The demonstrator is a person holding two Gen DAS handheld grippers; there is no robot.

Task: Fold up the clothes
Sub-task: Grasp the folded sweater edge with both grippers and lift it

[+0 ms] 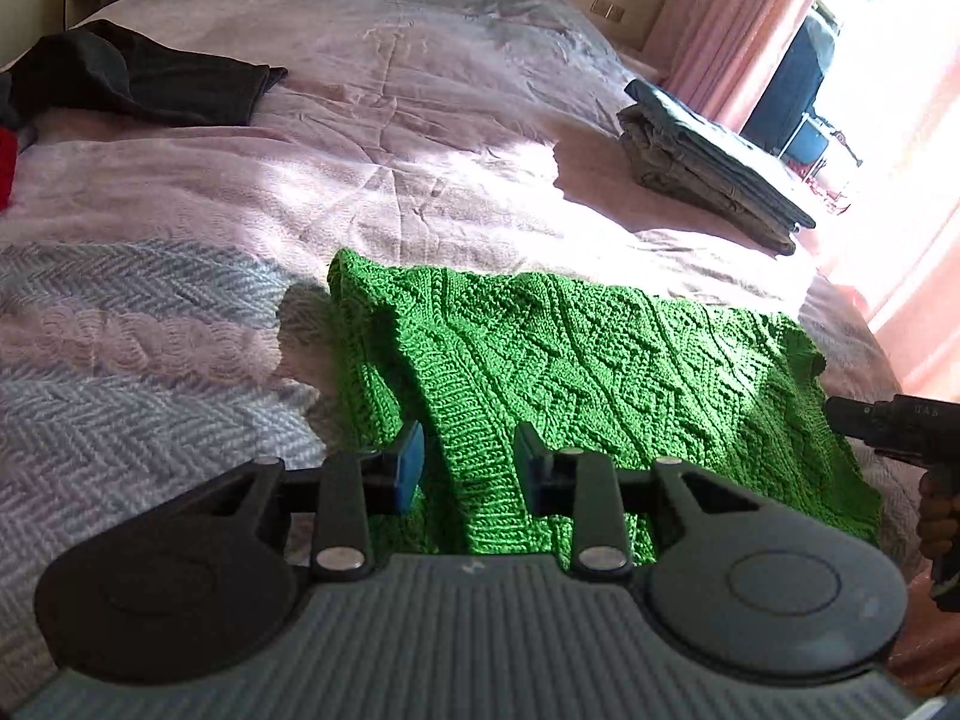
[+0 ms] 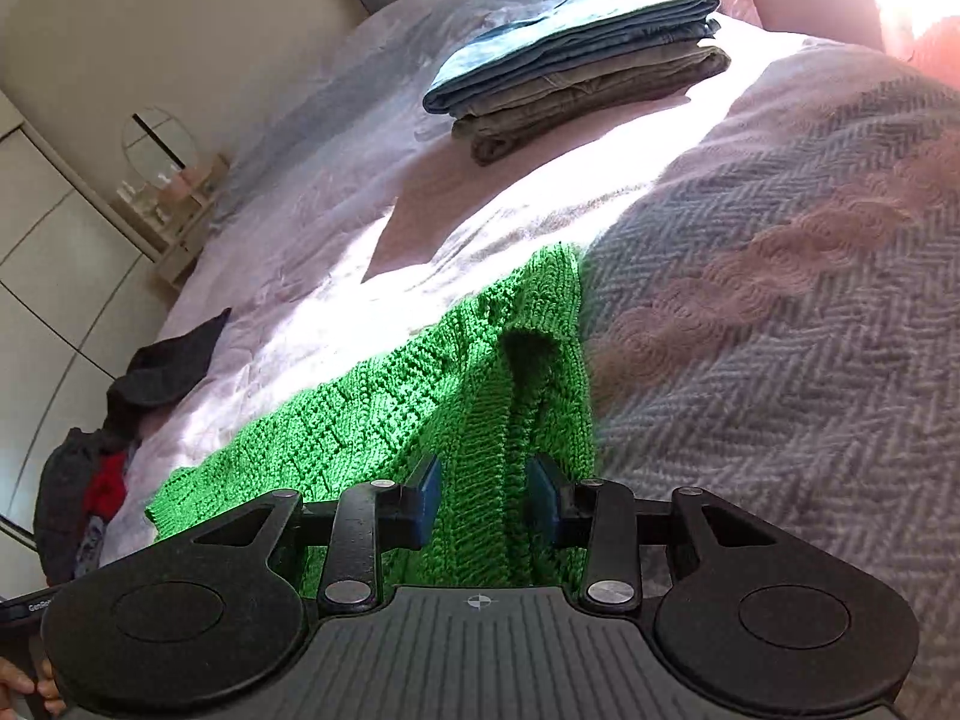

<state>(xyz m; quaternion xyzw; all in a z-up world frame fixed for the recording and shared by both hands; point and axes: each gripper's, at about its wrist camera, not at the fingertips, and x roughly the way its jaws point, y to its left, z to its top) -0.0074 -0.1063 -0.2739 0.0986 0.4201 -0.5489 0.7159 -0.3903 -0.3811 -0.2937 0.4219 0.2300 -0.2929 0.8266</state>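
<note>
A bright green cable-knit sweater (image 1: 600, 372) lies spread flat near the foot of the bed, partly in sunlight. My left gripper (image 1: 471, 468) is open, its blue pads on either side of a ribbed edge of the sweater at its near left part. My right gripper (image 2: 486, 498) is also open and straddles a ribbed band of the green sweater (image 2: 372, 420) at its near right corner. Green knit lies between both pairs of jaws, unclamped. The right tool's black body (image 1: 888, 420) shows at the sweater's right edge, with a hand (image 1: 936, 516) on it.
A folded stack of blue and grey-brown clothes (image 1: 708, 162) (image 2: 576, 54) sits farther up the lilac bedspread (image 1: 420, 90). A dark garment (image 1: 150, 78) (image 2: 174, 360) and something red (image 2: 105, 486) lie at the far left. A herringbone throw (image 2: 780, 360) covers the bed's foot. Pink curtain (image 1: 720, 18) at right.
</note>
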